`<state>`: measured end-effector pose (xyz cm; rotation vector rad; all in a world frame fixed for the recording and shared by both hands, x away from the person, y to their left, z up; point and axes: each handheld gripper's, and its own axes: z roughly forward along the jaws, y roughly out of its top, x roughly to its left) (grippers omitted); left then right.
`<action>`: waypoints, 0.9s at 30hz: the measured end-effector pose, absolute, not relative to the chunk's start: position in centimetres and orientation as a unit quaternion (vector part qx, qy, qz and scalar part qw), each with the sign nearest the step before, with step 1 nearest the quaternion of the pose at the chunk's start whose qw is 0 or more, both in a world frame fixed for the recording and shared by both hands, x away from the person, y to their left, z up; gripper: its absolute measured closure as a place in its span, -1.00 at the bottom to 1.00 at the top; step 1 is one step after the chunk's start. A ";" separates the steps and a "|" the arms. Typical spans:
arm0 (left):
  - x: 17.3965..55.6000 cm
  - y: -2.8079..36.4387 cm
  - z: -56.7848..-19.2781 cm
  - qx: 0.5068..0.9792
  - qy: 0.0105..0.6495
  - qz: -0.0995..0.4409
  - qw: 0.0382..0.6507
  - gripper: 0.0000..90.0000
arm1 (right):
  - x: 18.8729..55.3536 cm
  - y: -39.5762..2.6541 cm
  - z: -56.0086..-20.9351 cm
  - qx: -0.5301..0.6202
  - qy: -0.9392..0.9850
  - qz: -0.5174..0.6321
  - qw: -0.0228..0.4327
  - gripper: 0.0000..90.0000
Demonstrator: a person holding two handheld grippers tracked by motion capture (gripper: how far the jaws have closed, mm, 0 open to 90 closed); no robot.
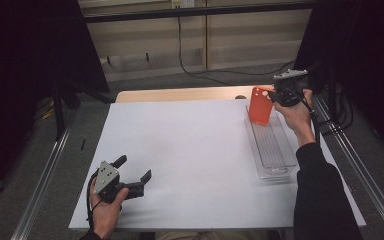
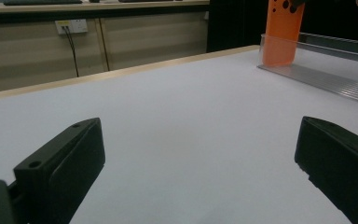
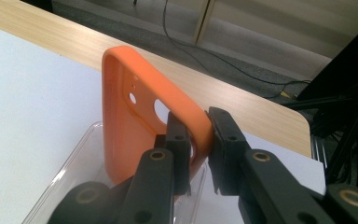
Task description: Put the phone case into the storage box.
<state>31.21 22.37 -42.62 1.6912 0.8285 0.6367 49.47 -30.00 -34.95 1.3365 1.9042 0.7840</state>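
An orange phone case [image 1: 260,106] stands upright at the far end of a long clear plastic tray [image 1: 275,150] on the right of the white table. My right gripper [image 1: 275,95] is shut on the case's top corner; the right gripper view shows the case [image 3: 135,130] with its camera holes and the tips of both black jaws pressing on its edge [image 3: 200,140]. My left gripper [image 1: 132,172] rests near the table's front left, open, with nothing between its fingers [image 2: 60,168]. From the left gripper view the case [image 2: 283,32] appears far off, its lower end inside the tray [image 2: 326,77].
A white sheet [image 1: 195,155] covers the wooden table [image 1: 180,94]. Metal rails [image 1: 365,175] run along both sides. A black cable [image 1: 190,70] crosses the floor beyond the far edge. A small dark object [image 1: 240,97] lies at the table's far edge.
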 end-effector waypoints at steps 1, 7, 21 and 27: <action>31.2 22.4 -42.6 0.713 0.349 0.268 0.545 -0.97 | 49.6 -30.0 -34.9 0.512 0.731 0.301 0.335 0.76; 31.2 22.4 -42.6 0.712 0.351 0.267 0.547 -0.97 | 50.1 -30.2 -34.9 0.513 0.733 0.300 0.330 0.74; 31.2 22.4 -42.6 0.713 0.349 0.268 0.546 -0.96 | 51.2 -30.4 -35.1 0.516 0.730 0.308 0.326 0.71; 31.2 22.4 -42.6 0.711 0.352 0.271 0.546 -0.97 | 51.5 -30.5 -35.5 0.529 0.716 0.320 0.323 0.69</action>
